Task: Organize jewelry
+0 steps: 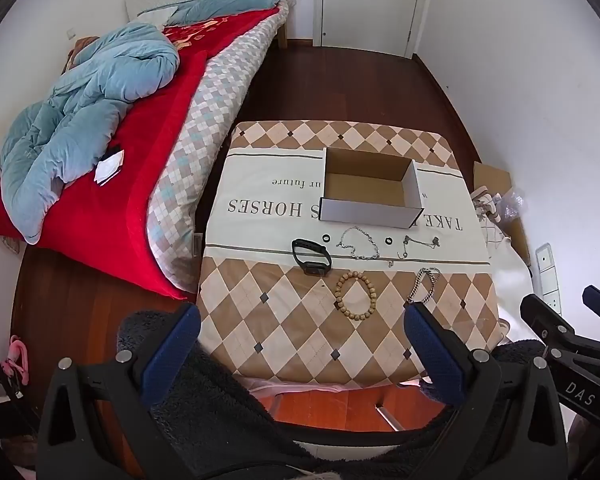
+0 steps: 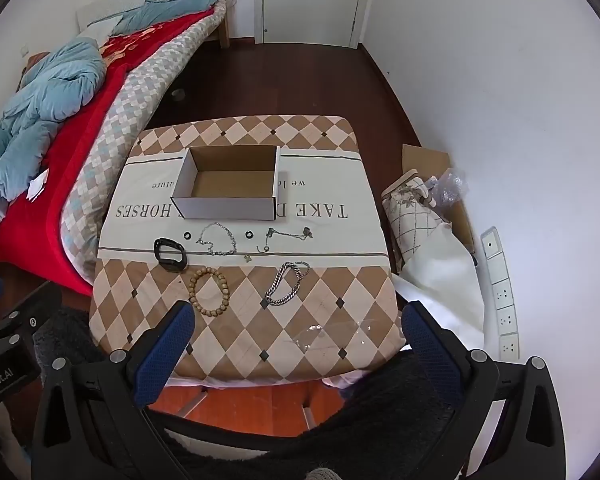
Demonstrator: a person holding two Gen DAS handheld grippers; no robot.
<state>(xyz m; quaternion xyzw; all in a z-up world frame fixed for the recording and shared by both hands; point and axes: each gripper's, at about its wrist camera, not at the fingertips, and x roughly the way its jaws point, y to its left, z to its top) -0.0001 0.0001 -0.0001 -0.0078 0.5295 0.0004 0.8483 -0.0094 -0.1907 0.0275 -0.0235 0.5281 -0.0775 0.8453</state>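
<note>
An empty cardboard box stands at the middle of a cloth-covered table. In front of it lie a black watch band, two small black rings, a thin silver necklace, a fine chain, a wooden bead bracelet and a heavy silver chain bracelet. My left gripper hovers open above the near table edge. My right gripper is open there too, nothing between its pads.
A bed with a red blanket and blue quilt runs along the left. Folded fabric, cardboard and plastic lie on the floor to the right, near a wall power strip. Dark wooden floor and a white door are beyond.
</note>
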